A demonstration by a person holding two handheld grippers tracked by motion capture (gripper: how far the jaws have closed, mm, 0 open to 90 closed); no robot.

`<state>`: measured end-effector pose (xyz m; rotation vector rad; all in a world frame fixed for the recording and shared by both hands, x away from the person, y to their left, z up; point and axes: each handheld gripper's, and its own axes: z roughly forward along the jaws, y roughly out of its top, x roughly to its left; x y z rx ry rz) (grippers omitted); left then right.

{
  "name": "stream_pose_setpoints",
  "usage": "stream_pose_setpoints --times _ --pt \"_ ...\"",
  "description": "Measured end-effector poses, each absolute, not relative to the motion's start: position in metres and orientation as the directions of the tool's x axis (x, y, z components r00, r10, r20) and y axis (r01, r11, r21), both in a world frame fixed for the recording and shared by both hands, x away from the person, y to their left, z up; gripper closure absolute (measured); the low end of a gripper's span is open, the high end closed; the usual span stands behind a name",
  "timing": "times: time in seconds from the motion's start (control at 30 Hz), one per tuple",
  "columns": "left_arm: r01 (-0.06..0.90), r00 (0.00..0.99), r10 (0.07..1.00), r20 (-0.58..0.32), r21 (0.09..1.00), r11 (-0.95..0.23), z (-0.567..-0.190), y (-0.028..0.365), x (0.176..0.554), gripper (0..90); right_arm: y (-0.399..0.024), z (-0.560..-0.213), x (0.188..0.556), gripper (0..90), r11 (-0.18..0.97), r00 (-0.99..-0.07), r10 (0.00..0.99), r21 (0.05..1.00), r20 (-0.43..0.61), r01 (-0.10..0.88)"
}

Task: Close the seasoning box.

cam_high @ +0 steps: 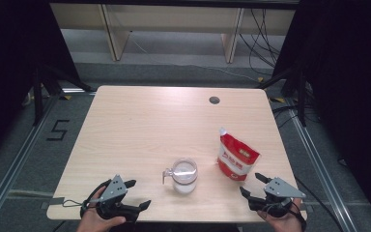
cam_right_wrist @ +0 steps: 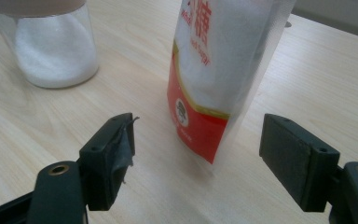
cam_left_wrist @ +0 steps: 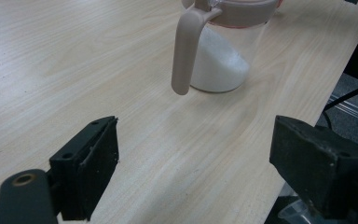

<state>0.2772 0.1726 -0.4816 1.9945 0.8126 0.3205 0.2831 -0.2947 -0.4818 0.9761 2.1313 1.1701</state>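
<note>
At the lower right of the high view:
Right tool (cam_high: 252, 184): held in a hand at the bench's near edge, jaws standing well apart, nothing between them.
Right tool, own view (cam_right_wrist: 198, 154): the two black jaws rise from the bottom corners and frame the foot of the pouch, which stands just beyond them without touching either pad; a scrap of torn grey padding hangs off the left-hand jaw.
Pouch (cam_high: 236, 157): red and white, standing upright in the right half of the bench, just above the right tool in the frame; its spout corner points to the upper left.
Pouch, close up (cam_right_wrist: 214, 70): clear upper part filled with white grains, red band with a gold edge at the bottom, red characters near the top.

At the lower left of the high view:
Left tool (cam_high: 137, 194): held in a hand at the near edge, jaws spread wide and empty, pointing toward the right of the frame.
Left tool, own view (cam_left_wrist: 193, 158): jaws at the lower left and lower right of the frame, bare wood between them, the jar well ahead at the top centre.

At the lower centre of the high view:
Jar (cam_high: 184, 175): clear, with a beige lid and a side handle, standing between the two tools and left of the pouch, apart from it.
Jar contents (cam_left_wrist: 219, 65): white grains piled on a slope, higher on one side.
Handle (cam_left_wrist: 185, 51): beige, hanging down the jar's left side in this frame.

Around:
Bench (cam_high: 140, 130): light wood, with a round cable hole near its upper right edge.
</note>
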Motion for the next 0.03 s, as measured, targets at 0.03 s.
stream_pose_setpoints --times 0.03 --pt "0.416 0.748 0.657 -0.094 0.839 -0.352 -0.4816 0.1726 0.2772 15.2 -0.2948 -0.4819 0.2831 27.1 0.369 -0.608 0.789 0.863 -0.094 0.345"
